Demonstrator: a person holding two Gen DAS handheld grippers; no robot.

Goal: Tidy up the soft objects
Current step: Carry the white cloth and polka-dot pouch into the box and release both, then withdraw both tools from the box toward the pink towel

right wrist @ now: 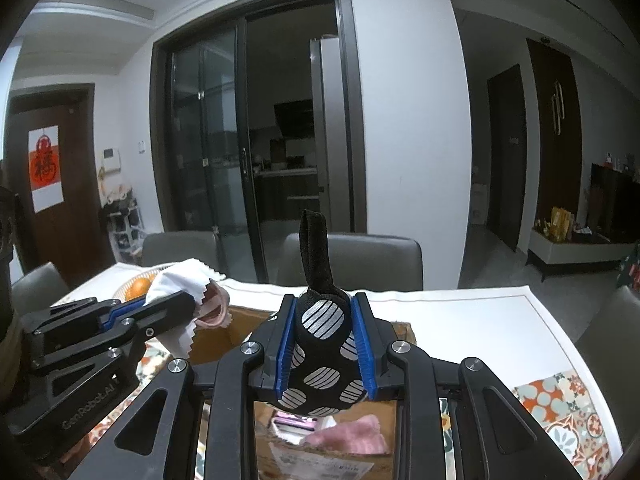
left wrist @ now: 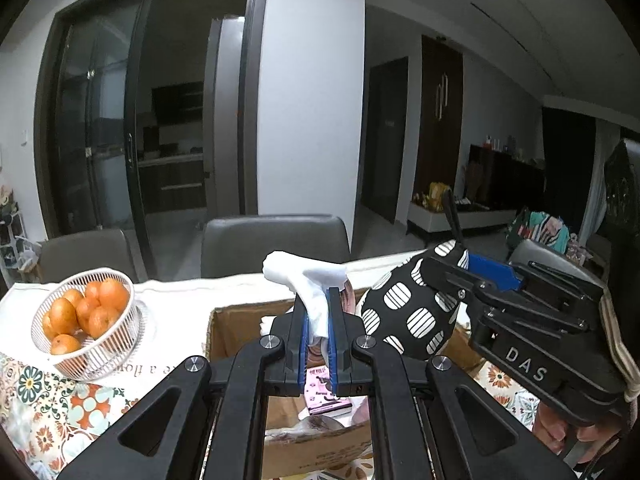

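Closest to the lens in the left wrist view is the left gripper point(left wrist: 318, 320), its blue pads squeezed tight on a white cloth point(left wrist: 308, 276) that bunches up above the jaws, with what looks like a bit of pink fabric point(right wrist: 214, 310) tucked behind it. Right beside it the right gripper point(right wrist: 325, 344) has its jaws narrowed around a black pouch with white striped dots point(right wrist: 322, 344), a black loop sticking up from its top. Both are held up over an open cardboard box point(left wrist: 236, 320) sitting on the patterned tablecloth point(left wrist: 52, 412). I'd say the job is somewhere in the middle: the box already has a few things down in it, a fuzzy pink cloth point(right wrist: 352, 436) and a small pink printed packet point(left wrist: 326, 394) that I can't read, but the two soft items in the claws aren't put away yet, and I can't tell whether more stuff is waiting out of view. My guess is both get lowered in and let go. Off to the left a white wire basket point(left wrist: 120, 332) holds a pile of oranges point(left wrist: 80, 312), nothing to do with the sorting as far as I can see.
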